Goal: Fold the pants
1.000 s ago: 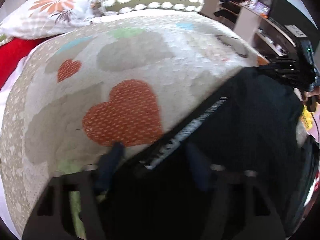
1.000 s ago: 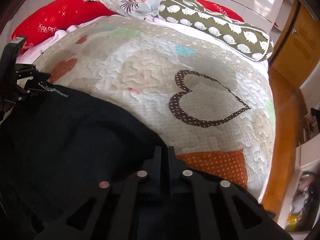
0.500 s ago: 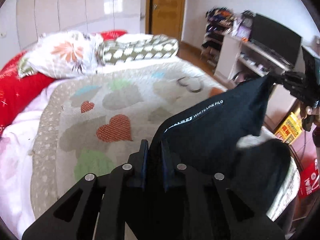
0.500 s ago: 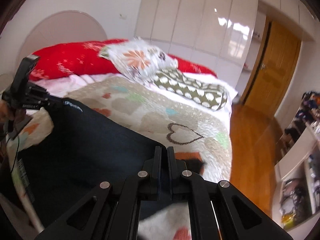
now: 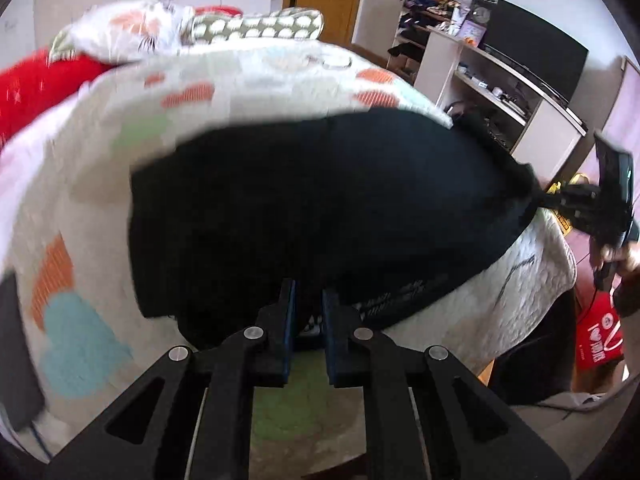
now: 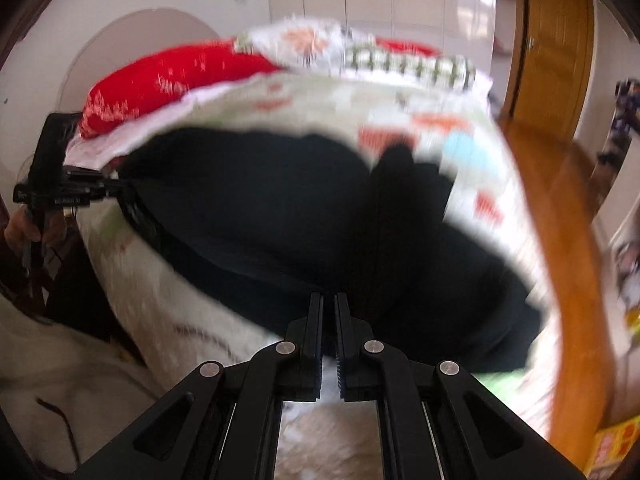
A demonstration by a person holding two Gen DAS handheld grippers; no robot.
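Observation:
Black pants (image 5: 320, 208) lie spread across the near end of the quilted bed, with white lettering near the waistband. My left gripper (image 5: 308, 296) is shut on the near waistband edge of the pants. My right gripper (image 6: 328, 304) is shut on the other waistband corner of the pants (image 6: 320, 216). Each gripper shows in the other's view, the right gripper (image 5: 560, 198) at the right edge and the left gripper (image 6: 108, 190) at the left edge, both pinching cloth. The frames are motion-blurred.
The bed quilt (image 5: 240, 92) has coloured hearts. A red pillow (image 6: 160, 80), a floral pillow (image 5: 128, 32) and a green spotted bolster (image 5: 256, 28) lie at the head. A white shelf unit with a screen (image 5: 520, 80) stands right. A wooden door (image 6: 556, 32) is beyond.
Both grippers lifted the pants by the waistband, then swung them down; the pants now lie spread flat on the near end of the bed, still gripped at both corners.

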